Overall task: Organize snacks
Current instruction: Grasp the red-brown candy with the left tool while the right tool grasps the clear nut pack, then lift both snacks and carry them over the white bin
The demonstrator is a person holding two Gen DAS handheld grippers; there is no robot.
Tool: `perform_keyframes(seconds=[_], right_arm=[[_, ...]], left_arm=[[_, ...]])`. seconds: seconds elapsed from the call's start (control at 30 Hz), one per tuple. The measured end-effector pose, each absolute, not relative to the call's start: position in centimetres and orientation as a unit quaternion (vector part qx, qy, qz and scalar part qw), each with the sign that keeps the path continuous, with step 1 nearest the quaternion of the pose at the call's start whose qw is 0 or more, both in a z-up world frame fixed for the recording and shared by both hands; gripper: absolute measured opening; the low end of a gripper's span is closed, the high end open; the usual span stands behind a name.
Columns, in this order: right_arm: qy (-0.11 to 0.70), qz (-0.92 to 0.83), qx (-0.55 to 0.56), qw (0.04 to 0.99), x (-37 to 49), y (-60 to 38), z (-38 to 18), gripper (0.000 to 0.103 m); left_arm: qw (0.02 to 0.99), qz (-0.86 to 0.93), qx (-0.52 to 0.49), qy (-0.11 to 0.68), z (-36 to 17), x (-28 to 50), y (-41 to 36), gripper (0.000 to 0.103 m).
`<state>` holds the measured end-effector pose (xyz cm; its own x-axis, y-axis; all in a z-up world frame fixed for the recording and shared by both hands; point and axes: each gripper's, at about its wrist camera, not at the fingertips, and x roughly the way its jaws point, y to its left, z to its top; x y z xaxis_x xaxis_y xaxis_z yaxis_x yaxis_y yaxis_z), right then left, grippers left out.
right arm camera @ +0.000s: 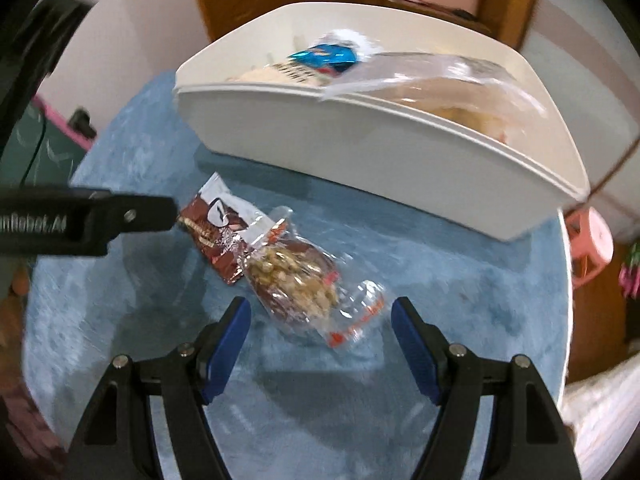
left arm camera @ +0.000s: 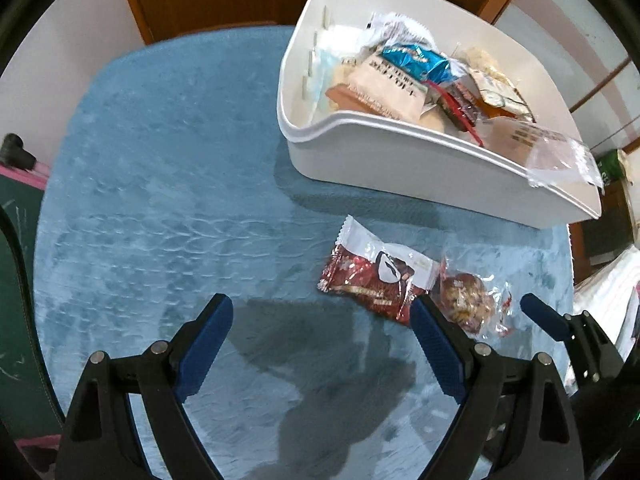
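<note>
Two wrapped snacks lie side by side on the blue-covered surface [left arm camera: 160,184], just in front of the white bin [left arm camera: 400,160]: a red-and-white snack packet [left arm camera: 374,276] and a clear-wrapped nut pastry [right arm camera: 296,276], their edges touching. The bin already holds a heap of packets, a blue foil candy [left arm camera: 416,60] among them. The left gripper [left arm camera: 322,320] hangs with fingers wide and empty beside the red packet. The right gripper [right arm camera: 320,320] has its fingers spread either side of the pastry's near end, not pressing it.
</note>
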<state>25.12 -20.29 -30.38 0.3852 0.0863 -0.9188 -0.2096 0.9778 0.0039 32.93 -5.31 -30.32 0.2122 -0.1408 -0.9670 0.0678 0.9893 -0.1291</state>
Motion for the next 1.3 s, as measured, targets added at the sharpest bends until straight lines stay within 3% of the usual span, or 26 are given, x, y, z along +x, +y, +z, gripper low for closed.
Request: perform_keyframes(seconds=[0.2, 0.3, 0.53, 0.93, 1.0, 1.07, 1.1, 1.17, 1.3], right_arm=[[0.526, 0.115, -0.134, 0.832, 25.5, -17.5, -32.5, 0.073], [0.521, 0.125, -0.126, 0.835, 25.5, -17.6, -33.1, 0.05], [0.537, 0.106, -0.036, 0.836, 25.2, -21.2, -32.2, 0.049], [0.549, 0.081, 0.023, 0.832, 23.5, -24.9, -31.7, 0.049], [0.548, 0.078, 0.028, 0.833, 23.3, -25.1, -31.6, 0.049], [0.547, 0.077, 0.031, 0.833, 23.1, -25.7, -31.4, 0.049], [0.547, 0.077, 0.033, 0.833, 22.9, -25.8, -31.3, 0.049], [0.545, 0.079, 0.04, 0.834, 22.6, -26.2, -30.9, 0.049], [0.533, 0.082, 0.043, 0.841, 24.0, -26.9, -29.3, 0.049]], left_arm=[[0.762, -0.063, -0.045, 0.643, -32.3, 33.9, -5.4, 0.089], [0.758, -0.064, -0.053, 0.647, -32.8, 34.3, -5.8, 0.089], [0.749, -0.063, -0.072, 0.656, -34.0, 34.9, -7.6, 0.089], [0.758, 0.076, -0.079, 0.643, -36.8, 36.5, -12.0, 0.089], [0.762, 0.08, -0.077, 0.638, -36.7, 36.1, -12.7, 0.077], [0.771, 0.068, -0.067, 0.63, -36.1, 35.7, -13.8, 0.045], [0.773, 0.061, -0.058, 0.629, -35.9, 35.5, -14.3, 0.042], [0.772, 0.046, -0.053, 0.631, -35.7, 34.9, -14.7, 0.017], [0.771, 0.018, -0.057, 0.634, -35.0, 33.9, -15.2, 0.012]])
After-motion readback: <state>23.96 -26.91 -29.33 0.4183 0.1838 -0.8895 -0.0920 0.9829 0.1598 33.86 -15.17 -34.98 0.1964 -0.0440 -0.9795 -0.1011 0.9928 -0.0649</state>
